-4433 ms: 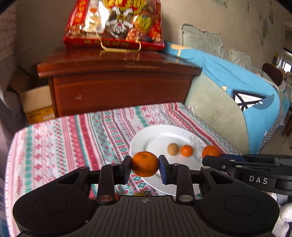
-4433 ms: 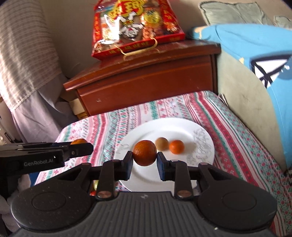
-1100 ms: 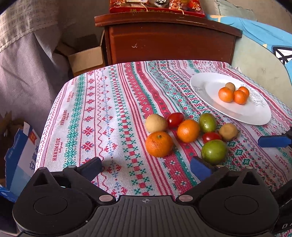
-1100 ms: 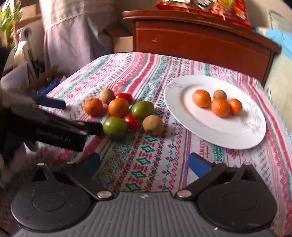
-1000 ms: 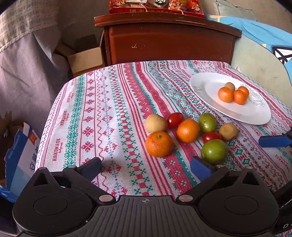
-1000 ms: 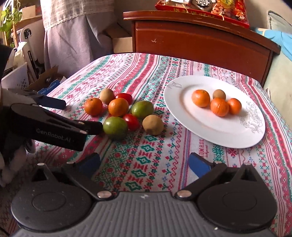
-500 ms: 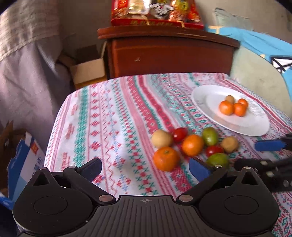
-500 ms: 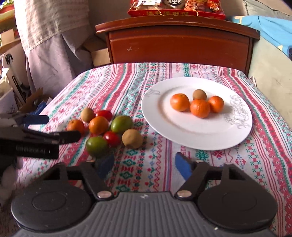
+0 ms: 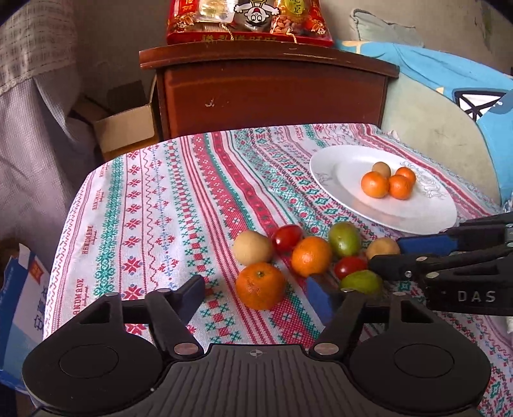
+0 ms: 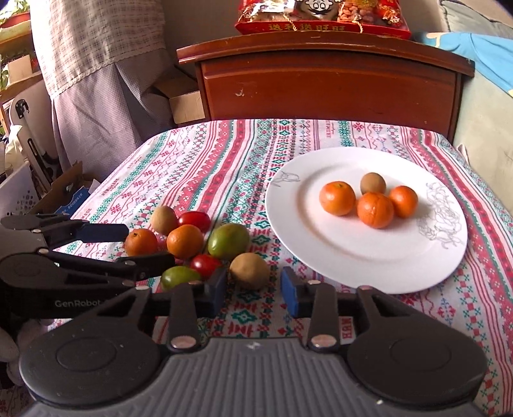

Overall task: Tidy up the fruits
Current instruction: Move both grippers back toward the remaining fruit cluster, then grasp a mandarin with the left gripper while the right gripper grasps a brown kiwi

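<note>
A white plate holds three mandarins and a brown kiwi; it also shows in the left wrist view. Loose fruit lies in a cluster on the patterned tablecloth. My left gripper is open, its jaws on either side of a mandarin. My right gripper is open, its jaws just in front of a brown kiwi. Nearby lie another mandarin, two red tomatoes, green fruits and a second kiwi.
A dark wooden cabinet stands behind the table with a red snack bag on top. A cardboard box sits on the floor at left. A blue cushion lies at right. The table's left edge drops off near a blue carton.
Both grippers put their mandarins on the plate, opened and pulled back. In the last second both have moved down and forward to the loose fruit, and the right jaws have narrowed.
</note>
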